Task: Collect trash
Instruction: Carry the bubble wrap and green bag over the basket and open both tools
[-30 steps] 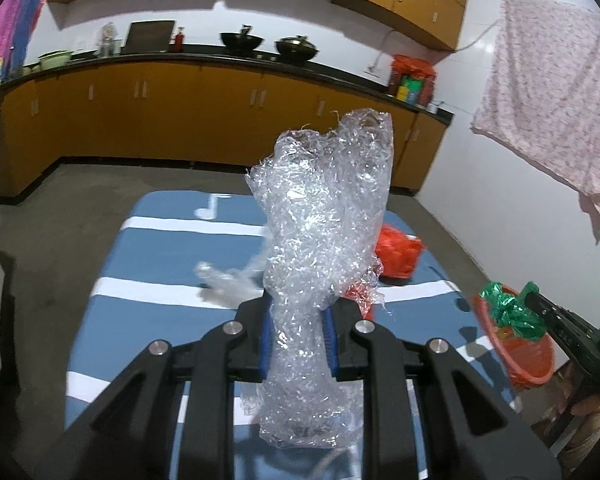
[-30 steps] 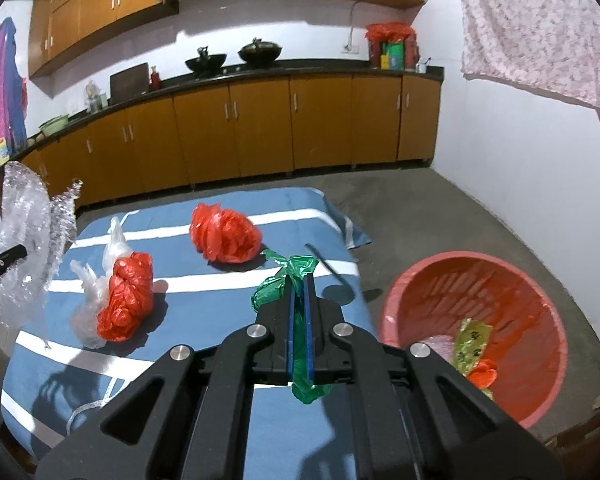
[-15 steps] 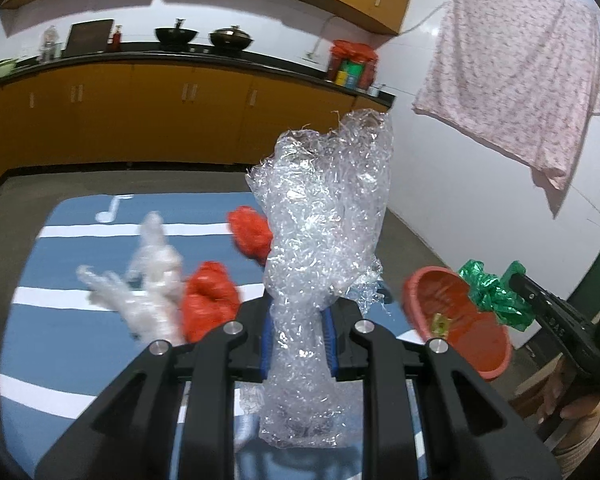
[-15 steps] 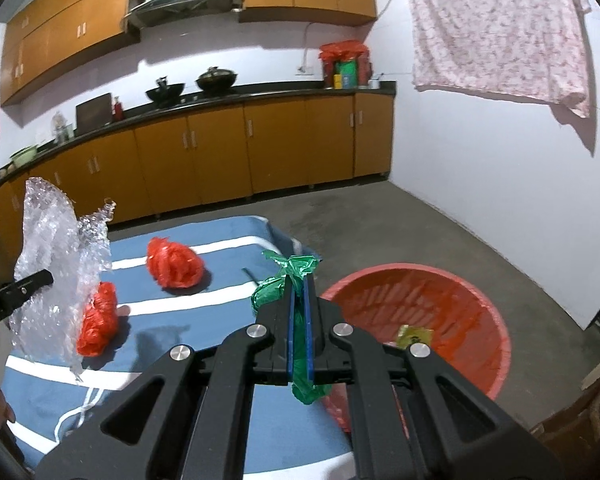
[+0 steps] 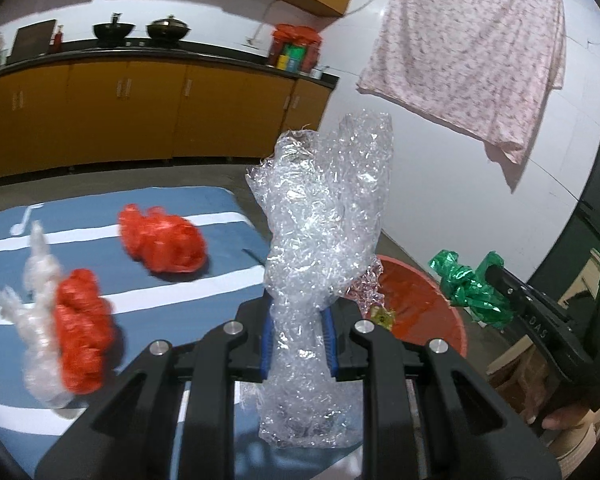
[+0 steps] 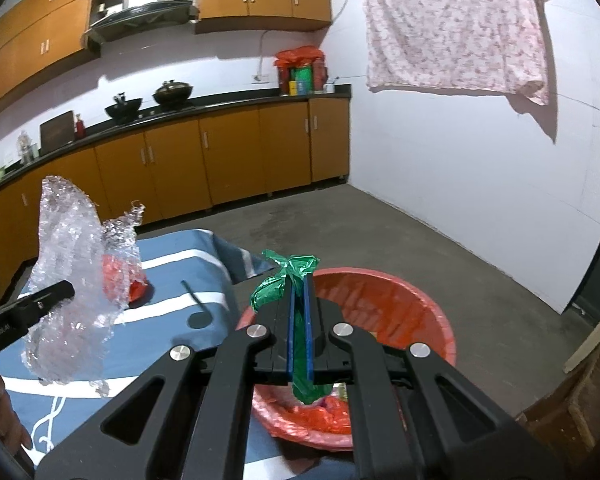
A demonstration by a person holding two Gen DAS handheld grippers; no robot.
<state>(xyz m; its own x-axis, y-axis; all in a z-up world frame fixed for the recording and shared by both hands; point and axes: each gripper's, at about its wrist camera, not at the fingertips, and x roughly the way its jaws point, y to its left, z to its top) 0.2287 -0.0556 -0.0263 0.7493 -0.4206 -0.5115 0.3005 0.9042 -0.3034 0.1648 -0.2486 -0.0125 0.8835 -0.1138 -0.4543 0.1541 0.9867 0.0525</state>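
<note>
My left gripper is shut on a tall crumpled piece of clear bubble wrap, held in the air above the table's right end; it also shows in the right wrist view. My right gripper is shut on a crumpled green plastic bag and holds it over the near rim of the red basin. The green bag and basin also show in the left wrist view. The basin holds some wrappers and red plastic.
The table has a blue cloth with white stripes. On it lie two red plastic bags and a clear plastic bag. Orange kitchen cabinets line the far wall. A pink cloth hangs on the right wall.
Both grippers have swung to the right toward the red basin. The green bag has moved from above the table to over the basin. The bubble wrap now sits near the table's right end.
</note>
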